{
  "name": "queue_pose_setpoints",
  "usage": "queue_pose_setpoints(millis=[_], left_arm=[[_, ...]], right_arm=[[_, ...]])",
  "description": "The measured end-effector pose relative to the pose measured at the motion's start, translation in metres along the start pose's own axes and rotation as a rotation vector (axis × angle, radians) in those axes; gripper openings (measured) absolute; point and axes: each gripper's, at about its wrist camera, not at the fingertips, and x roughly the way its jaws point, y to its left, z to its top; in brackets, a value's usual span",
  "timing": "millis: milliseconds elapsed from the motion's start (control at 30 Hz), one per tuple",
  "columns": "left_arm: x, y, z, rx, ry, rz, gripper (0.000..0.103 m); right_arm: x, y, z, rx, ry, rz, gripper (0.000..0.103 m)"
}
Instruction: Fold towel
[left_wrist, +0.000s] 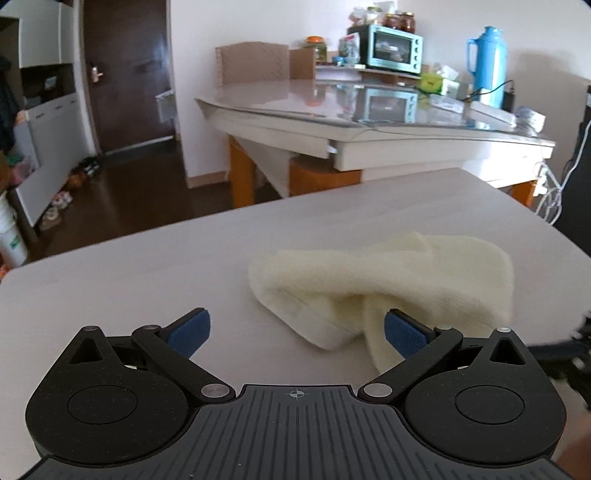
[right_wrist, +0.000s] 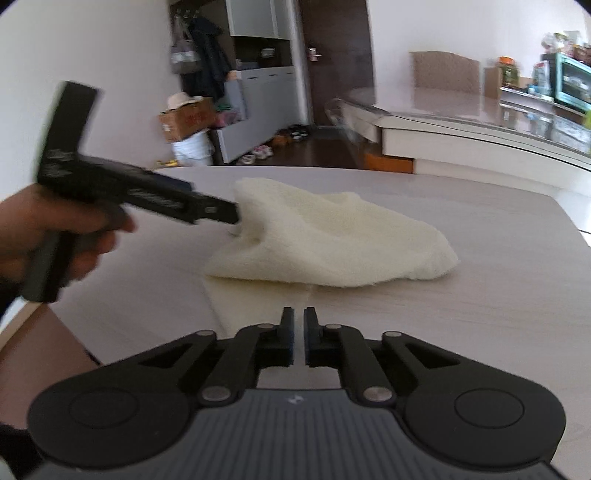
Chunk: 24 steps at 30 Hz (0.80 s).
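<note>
Cream towel (right_wrist: 325, 240) lies bunched on table (right_wrist: 480, 314); right gripper (right_wrist: 299, 332) jaws nearly shut, pinching near edge for lifting, left gripper (left_wrist: 297, 330) jaws wide, approaching opp. corner w/ nothing held.

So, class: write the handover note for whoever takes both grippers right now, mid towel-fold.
Left gripper: open, jaws wide, at the near edge of the cream towel, gripping nothing.
Right gripper: jaws nearly together; a thin towel edge seems pinched between them.
Towel: loosely bunched on the pale wood table, no neat fold yet.
Left to do: close the left gripper on a corner, spread the towel flat, fold it over.
</note>
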Motion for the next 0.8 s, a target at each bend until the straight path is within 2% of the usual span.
queue_pose_setpoints(millis=[167,333,600,800], left_arm=[[0.017,0.0,0.002,0.033,0.027,0.045,0.102],[0.029,-0.001,0.002,0.076,0.051,0.063,0.103],[0.018,0.007,-0.005,0.174,0.074,0.125,0.103],[-0.003,0.021,-0.018,0.19,0.105,0.144,0.103]], right_arm=[[0.016,0.01,0.007,-0.055,0.016,0.018,0.018],[0.022,0.021,0.01,-0.196,0.067,-0.026,0.016],[0.001,0.01,-0.001,-0.234,0.102,-0.118,0.016],[-0.009,-0.005,-0.005,-0.205,0.108,-0.182,0.016]])
